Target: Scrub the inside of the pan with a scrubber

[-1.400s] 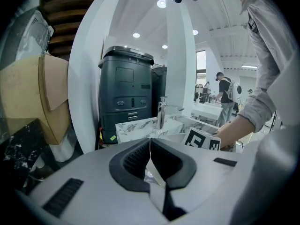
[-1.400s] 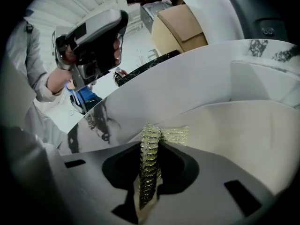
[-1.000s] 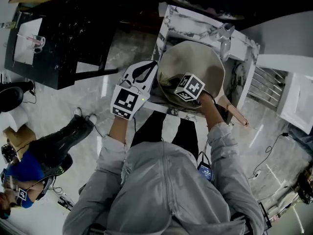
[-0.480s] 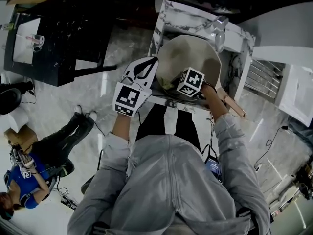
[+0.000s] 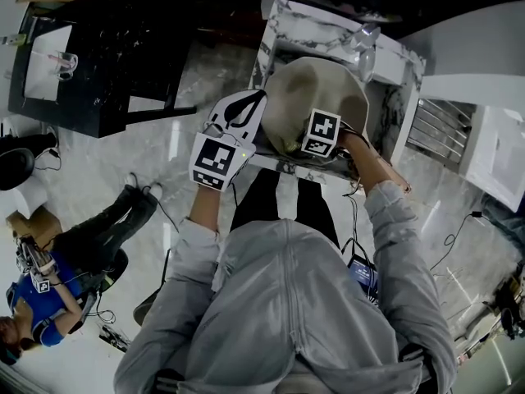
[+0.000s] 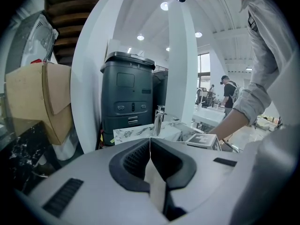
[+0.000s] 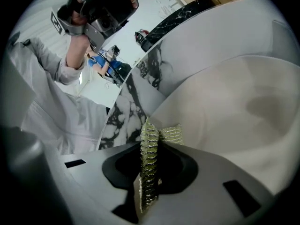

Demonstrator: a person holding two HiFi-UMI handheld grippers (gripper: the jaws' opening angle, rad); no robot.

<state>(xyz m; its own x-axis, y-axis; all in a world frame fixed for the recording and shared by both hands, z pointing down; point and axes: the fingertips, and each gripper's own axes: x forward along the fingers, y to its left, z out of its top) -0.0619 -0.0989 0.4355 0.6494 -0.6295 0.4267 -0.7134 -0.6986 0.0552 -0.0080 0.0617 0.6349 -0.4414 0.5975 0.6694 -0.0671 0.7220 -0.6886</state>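
A pale, round pan [image 5: 316, 93] stands tilted on the marble counter [image 5: 328, 27]. My left gripper [image 5: 256, 103] is at the pan's left rim and is shut on that thin pale edge [image 6: 155, 184]. My right gripper [image 5: 305, 144] is under its marker cube, inside the pan near the near rim. It is shut on a greenish metallic mesh scrubber [image 7: 150, 158], whose tip lies against the pan's smooth inner wall [image 7: 234, 107]. The right gripper view also shows the left gripper [image 7: 101, 6] above the rim.
A chrome faucet [image 5: 365, 43] rises at the counter's far right corner. A black table [image 5: 107, 56] stands to the left. A person [image 5: 49, 294] sits on the floor at the lower left. A metal rack [image 5: 431, 134] is on the right.
My right gripper has shifted a little to the right along the pan's near side with the scrubber in it. The left gripper keeps its hold on the rim.
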